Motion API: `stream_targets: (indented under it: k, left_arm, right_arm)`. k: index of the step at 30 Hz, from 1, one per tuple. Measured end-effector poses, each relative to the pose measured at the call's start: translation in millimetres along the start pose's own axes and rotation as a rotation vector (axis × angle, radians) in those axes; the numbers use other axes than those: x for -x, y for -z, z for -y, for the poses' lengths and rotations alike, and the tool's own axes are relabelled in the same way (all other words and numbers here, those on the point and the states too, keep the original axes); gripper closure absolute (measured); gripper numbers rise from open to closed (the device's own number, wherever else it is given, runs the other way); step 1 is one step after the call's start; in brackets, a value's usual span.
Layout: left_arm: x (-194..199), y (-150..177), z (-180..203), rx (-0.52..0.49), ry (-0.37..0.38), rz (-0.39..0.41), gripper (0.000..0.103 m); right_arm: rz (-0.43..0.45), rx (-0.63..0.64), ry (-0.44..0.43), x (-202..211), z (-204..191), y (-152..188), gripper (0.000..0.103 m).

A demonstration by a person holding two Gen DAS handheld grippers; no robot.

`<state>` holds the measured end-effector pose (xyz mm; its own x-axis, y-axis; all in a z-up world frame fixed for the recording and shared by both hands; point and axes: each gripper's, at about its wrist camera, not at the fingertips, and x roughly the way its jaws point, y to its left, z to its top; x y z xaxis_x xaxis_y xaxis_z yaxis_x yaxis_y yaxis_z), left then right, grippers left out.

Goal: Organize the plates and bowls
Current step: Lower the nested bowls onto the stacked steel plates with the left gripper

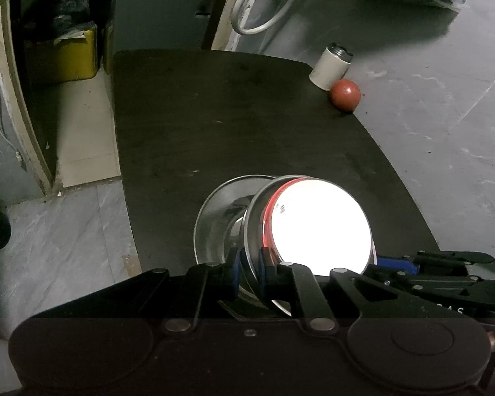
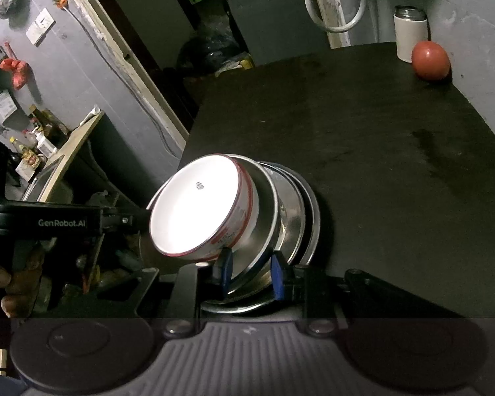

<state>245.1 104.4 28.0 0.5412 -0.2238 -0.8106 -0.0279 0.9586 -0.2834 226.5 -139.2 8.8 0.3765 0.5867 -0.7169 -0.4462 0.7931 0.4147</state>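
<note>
Fingers (image 1: 233, 265) of our left gripper (image 1: 249, 264) pinch the steel plates' (image 1: 214, 227) rim; right gripper (image 2: 252, 272) clamps the opposite edge. We hold the stack tilted just above the black tabletop (image 1: 247, 115), near edge. White bowl (image 2: 198, 211) sits in it. White can (image 1: 330, 67) and red ball (image 1: 345, 94) stand at the far corner.

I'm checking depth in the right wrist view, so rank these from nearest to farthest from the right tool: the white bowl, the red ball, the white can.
1. White bowl: nested in the steel dishes that the right tool grips, just left of its tips.
2. Red ball: far right corner of the black table.
3. White can: just behind the ball, at the table's back edge.
</note>
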Motion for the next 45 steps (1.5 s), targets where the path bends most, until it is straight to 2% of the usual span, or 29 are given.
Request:
stream_targets:
  k: [23, 45]
  left_arm:
    - [-20, -7, -18, 0.024, -0.028, -0.032, 0.092]
    - [-26, -8, -16, 0.000, -0.008, -0.034, 0.092]
  right_arm:
    - [-0.020, -0.002, 0.002, -19, -4, -8, 0.075]
    - [-0.021, -0.031, 0.032, -24, -10, -8, 0.075]
